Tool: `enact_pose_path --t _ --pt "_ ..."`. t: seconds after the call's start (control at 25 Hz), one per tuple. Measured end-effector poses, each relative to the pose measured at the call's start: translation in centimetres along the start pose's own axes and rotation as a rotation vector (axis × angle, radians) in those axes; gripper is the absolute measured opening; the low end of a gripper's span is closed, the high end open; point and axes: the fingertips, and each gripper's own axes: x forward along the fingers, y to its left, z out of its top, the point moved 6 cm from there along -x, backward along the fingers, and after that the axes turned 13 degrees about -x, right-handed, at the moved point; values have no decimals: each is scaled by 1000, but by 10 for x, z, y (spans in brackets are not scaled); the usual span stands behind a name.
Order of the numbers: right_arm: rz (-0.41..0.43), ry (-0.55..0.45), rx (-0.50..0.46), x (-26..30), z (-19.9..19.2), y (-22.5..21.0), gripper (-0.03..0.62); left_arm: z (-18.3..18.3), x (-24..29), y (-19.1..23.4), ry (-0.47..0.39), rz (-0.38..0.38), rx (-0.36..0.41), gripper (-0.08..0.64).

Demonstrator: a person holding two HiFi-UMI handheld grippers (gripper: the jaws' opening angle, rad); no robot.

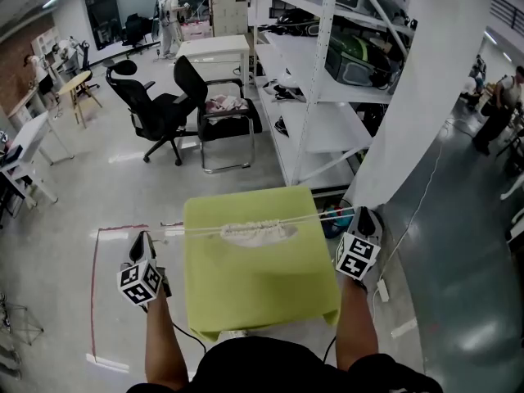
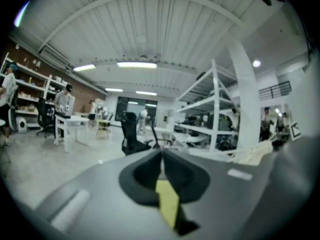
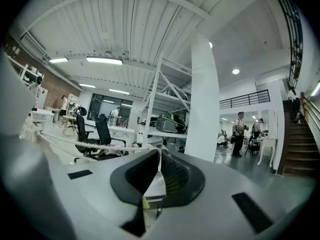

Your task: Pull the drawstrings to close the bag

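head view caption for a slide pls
Left tongs and right tongs hold the drawstrings taut across the green bag's gathered mouth

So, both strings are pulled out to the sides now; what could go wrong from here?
1. The drawstrings look taut between the left tool and the right tool, each shut on a cord. A thin cord might slip out of the jaws.
2. The bag already looks gathered at its mouth. Pulling more may strain the cords or drag the light bag across the green table.
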Motion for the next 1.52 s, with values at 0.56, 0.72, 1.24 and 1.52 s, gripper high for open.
enact_pose_path --t 0.56,0.72,1.24,1.52 --pt "4 -47 21 5 14 -7 11 19 -1 15 -43 -4 -10 12" --pt "12 -90 -3 3 28 -5 11 36 -3 2 -78 19 95 12" --pt "160 -99 -94 50 50 45 11 50 65 -33 -14 -83 218 14" --pt "174 -123 -186 94 93 73 11 81 121 -51 -19 -122 292 14"
